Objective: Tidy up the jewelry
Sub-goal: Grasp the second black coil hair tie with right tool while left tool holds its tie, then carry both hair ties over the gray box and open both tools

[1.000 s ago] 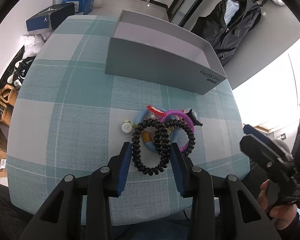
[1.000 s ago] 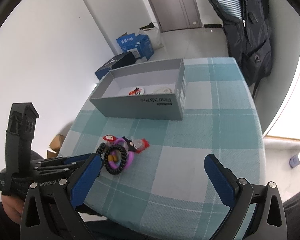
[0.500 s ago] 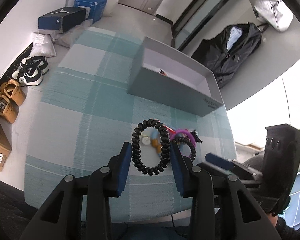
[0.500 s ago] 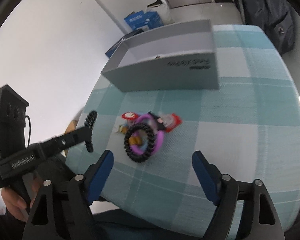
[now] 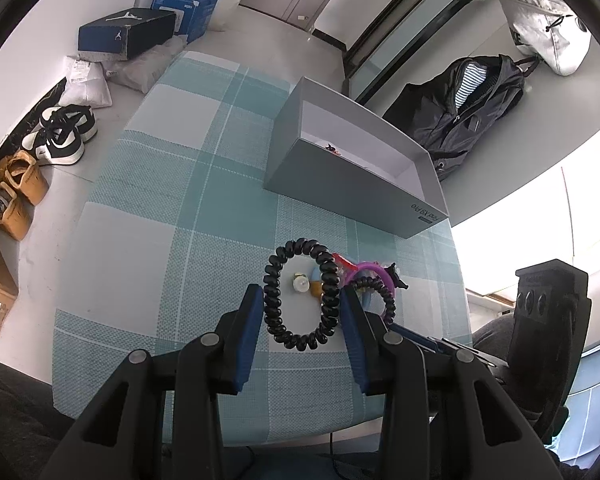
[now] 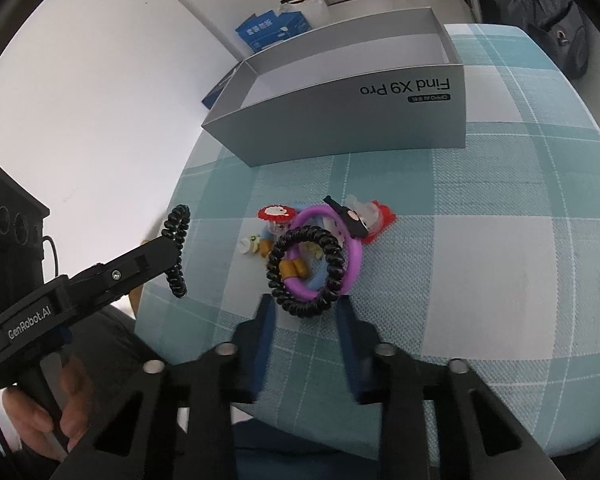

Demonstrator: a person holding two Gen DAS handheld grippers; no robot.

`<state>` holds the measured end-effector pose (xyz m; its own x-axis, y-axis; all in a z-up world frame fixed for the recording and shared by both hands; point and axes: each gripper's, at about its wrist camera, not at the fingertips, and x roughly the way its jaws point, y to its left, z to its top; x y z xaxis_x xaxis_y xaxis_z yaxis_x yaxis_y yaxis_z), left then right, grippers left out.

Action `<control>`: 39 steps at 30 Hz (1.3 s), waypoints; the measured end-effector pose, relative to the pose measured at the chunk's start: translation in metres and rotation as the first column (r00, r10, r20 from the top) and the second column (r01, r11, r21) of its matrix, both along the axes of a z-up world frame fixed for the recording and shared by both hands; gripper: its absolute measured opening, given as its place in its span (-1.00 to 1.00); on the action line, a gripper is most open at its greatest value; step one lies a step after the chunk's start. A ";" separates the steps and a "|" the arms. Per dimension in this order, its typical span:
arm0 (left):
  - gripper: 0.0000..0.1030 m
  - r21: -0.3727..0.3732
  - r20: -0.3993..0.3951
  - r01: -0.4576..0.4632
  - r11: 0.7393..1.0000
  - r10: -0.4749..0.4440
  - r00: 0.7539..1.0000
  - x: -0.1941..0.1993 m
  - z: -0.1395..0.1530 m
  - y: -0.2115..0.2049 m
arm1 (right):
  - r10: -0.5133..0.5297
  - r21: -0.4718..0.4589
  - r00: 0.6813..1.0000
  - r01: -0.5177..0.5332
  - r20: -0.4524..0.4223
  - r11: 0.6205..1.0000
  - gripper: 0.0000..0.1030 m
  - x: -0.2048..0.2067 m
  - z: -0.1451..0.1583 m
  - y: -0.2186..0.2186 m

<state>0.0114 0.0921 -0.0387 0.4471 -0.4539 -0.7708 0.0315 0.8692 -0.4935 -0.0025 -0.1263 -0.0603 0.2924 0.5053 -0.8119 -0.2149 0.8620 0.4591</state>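
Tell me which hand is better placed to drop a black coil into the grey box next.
Left. The left gripper already holds a lifted coil, facing the grey box. The right gripper has just been closing its jaws around the second coil, still on the pile.

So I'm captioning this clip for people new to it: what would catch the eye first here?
A black spiral coil hair tie held up off the table between the left tool's blue pads. Behind it, a small heap of colourful trinkets lies on the teal checked tablecloth, topped by a second black coil tie over a purple ring; the right tool has just been closing around that tie's near edge. Farther back stands an open grey cardboard box.
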 end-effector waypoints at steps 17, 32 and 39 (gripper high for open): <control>-0.36 0.020 -0.008 0.007 1.000 -0.007 1.000 0.000 -0.002 -0.003 | 0.036 0.046 0.997 -0.039 0.065 0.998 -0.85 -0.014 0.020 -0.005; -0.36 0.063 0.010 0.026 0.998 -0.027 1.000 0.004 0.009 -0.017 | 0.008 0.184 0.990 -0.034 0.141 0.982 -0.85 -0.011 0.056 -0.026; -0.36 0.063 0.016 0.026 0.998 -0.027 1.000 0.018 0.021 -0.022 | -0.015 0.218 0.982 -0.026 0.187 0.975 -0.85 0.005 0.082 -0.036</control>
